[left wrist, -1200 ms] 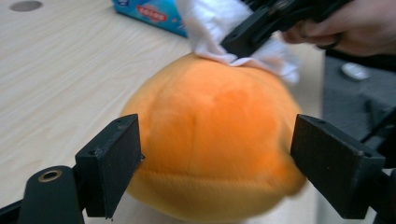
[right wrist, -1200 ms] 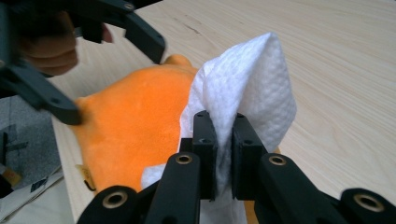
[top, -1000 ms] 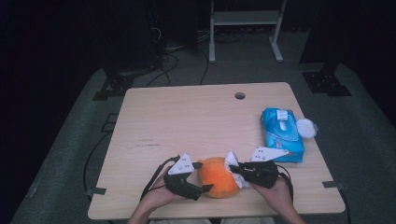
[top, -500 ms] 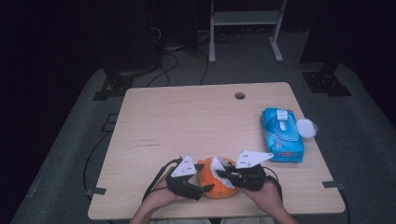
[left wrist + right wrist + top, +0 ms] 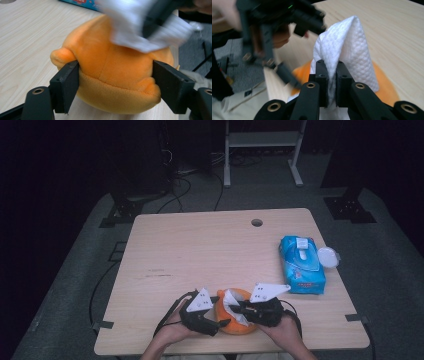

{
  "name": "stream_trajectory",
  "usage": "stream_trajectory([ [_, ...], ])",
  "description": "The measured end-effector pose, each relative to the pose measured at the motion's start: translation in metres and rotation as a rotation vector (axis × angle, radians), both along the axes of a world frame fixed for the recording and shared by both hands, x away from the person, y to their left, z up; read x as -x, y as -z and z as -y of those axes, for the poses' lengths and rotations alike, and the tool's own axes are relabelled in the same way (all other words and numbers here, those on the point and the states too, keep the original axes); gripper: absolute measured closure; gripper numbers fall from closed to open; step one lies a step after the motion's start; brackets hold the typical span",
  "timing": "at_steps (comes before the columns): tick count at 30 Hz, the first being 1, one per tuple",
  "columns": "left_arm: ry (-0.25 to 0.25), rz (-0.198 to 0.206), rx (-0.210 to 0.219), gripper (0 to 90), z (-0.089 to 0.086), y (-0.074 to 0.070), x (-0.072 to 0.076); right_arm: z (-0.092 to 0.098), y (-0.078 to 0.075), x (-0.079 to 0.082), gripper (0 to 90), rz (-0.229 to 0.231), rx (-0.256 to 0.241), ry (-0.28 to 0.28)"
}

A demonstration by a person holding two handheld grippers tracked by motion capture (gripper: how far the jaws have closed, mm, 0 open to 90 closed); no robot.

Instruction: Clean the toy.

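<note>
An orange plush toy lies near the table's front edge. In the left gripper view the plush toy fills the space between the two jaws, and each jaw touches one of its sides. My left gripper holds it from the left. My right gripper is over the toy's top, shut on a folded white wipe. The wipe stands up from the pinched jaws, with the orange plush toy just beneath. The other gripper appears blurred beyond the wipe.
A blue pack of wipes lies at the table's right side with a round white lid beside it. The wooden table has a cable hole at the back. Cables and a white frame stand on the floor behind.
My right gripper has moved left with the wipe, from beside the plush toy to over its top. The left gripper has stayed on the toy.
</note>
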State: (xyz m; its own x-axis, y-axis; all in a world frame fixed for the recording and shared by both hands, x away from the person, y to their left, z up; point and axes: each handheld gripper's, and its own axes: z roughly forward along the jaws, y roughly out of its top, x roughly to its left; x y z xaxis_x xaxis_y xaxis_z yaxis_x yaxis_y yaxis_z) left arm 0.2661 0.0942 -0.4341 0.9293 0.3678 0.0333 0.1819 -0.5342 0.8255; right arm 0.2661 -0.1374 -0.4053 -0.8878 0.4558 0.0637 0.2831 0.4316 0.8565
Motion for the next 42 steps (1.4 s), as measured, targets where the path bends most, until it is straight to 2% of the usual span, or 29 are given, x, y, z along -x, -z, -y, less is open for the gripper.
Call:
stream_trajectory([
  [3, 0.004, -0.003, 0.012, 24.8, -0.002, -0.001, 0.000, 0.008, 0.001, -0.010, 82.2, -0.023, -0.029, 0.046],
  [5, -0.002, -0.006, 0.052, 21.6, -0.004, -0.007, -0.002, 0.015, 0.003, -0.012, 82.2, -0.027, -0.032, 0.065],
  [7, -0.023, 0.017, 0.094, 19.5, -0.004, -0.012, -0.001, 0.019, 0.004, -0.008, 82.2, -0.026, -0.029, 0.070],
  [8, -0.027, 0.026, 0.097, 19.5, -0.002, -0.013, 0.000, 0.020, 0.005, -0.007, 82.2, -0.045, -0.038, 0.058],
  [9, -0.025, 0.034, 0.083, 19.9, 0.001, -0.011, 0.001, 0.019, 0.004, -0.005, 82.2, -0.061, -0.048, 0.044],
  [11, -0.010, 0.057, 0.036, 24.0, 0.006, -0.007, 0.003, 0.014, 0.002, -0.001, 82.2, -0.044, -0.032, 0.031],
  [17, 0.020, 0.082, 0.002, 28.0, 0.006, -0.004, 0.008, 0.006, 0.003, -0.016, 82.1, -0.051, -0.039, 0.072],
  [22, 0.035, 0.079, 0.005, 28.4, 0.005, -0.005, 0.009, 0.025, 0.013, -0.030, 82.2, -0.093, -0.046, 0.141],
  [24, 0.032, 0.077, 0.042, 25.1, 0.004, -0.011, 0.009, 0.035, 0.017, -0.029, 82.2, -0.122, -0.061, 0.156],
  [26, 0.020, 0.096, 0.072, 20.2, 0.009, -0.016, 0.010, 0.039, 0.015, -0.025, 82.2, -0.119, -0.070, 0.163],
  [27, 0.018, 0.107, 0.069, 19.9, 0.013, -0.015, 0.011, 0.038, 0.013, -0.023, 82.1, -0.112, -0.074, 0.157],
  [29, 0.010, 0.137, 0.016, 19.1, 0.018, -0.011, 0.012, 0.032, 0.010, -0.019, 82.0, -0.091, -0.089, 0.122],
  [32, -0.009, 0.121, 0.000, 21.2, 0.013, -0.007, 0.010, 0.028, 0.010, -0.019, 82.0, -0.082, -0.073, 0.113],
  [34, -0.026, 0.099, -0.013, 22.7, 0.009, -0.004, 0.008, 0.034, 0.012, -0.021, 82.0, -0.099, -0.076, 0.124],
  [38, -0.032, 0.060, -0.006, 22.9, 0.002, -0.001, 0.004, 0.045, 0.016, -0.022, 82.0, -0.123, -0.056, 0.150],
  [41, -0.011, 0.078, -0.013, 20.8, 0.003, -0.007, 0.007, 0.045, 0.013, -0.014, 81.9, -0.117, -0.055, 0.141],
  [42, 0.002, 0.093, 0.007, 19.5, 0.005, -0.010, 0.009, 0.041, 0.012, -0.011, 81.9, -0.106, -0.054, 0.131],
])
